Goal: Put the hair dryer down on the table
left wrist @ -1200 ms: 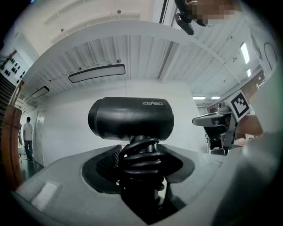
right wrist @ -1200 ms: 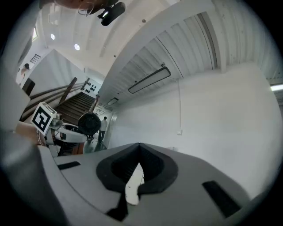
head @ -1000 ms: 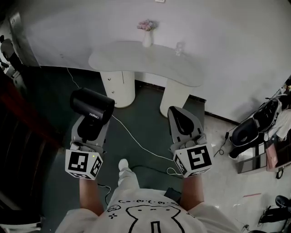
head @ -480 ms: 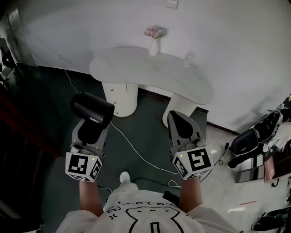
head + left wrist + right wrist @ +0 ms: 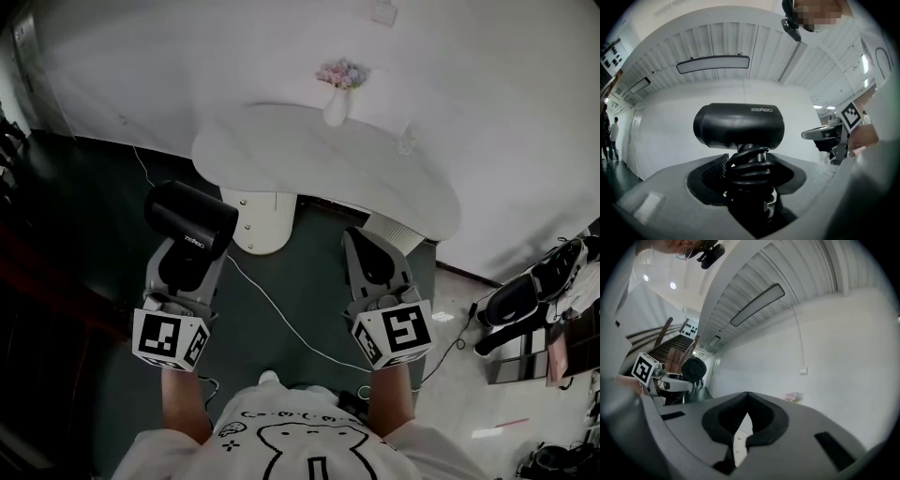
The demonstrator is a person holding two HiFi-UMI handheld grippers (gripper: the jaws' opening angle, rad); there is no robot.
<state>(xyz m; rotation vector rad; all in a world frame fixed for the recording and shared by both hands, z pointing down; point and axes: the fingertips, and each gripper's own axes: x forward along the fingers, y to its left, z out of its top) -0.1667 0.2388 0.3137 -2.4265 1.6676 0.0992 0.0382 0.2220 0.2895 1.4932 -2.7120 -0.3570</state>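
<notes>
We hold the hair dryer (image 5: 190, 217) in the left tongs (image 5: 186, 261). Its handle stands between the two jaws, and they press on it from both sides. A black cord (image 5: 749, 161) is wound in loops round the handle, just under the black barrel. The barrel sits crosswise above the jaw tips, with pale lettering on its side.

The right tongs (image 5: 367, 251) carry nothing; in the right gripper view their jaws meet at the tips, with only a narrow slit lower down. Both tongs point ahead, side by side and well apart, each with its marker cube (image 5: 170, 339) nearest to us.

The hair dryer is in the air over the dark floor (image 5: 309, 272), not on the table (image 5: 394, 183). In the head view it shows near the table's left end, in front of the left pedestal (image 5: 264, 220).

The table is white and curved, and stands against a white wall (image 5: 487, 103). A white vase (image 5: 335, 110) with pale flowers (image 5: 339, 73) stands at the table's far edge. A small clear glass (image 5: 405, 141) stands to the vase's right. A thin white cable (image 5: 281, 314) runs across the floor between the two tongs.
</notes>
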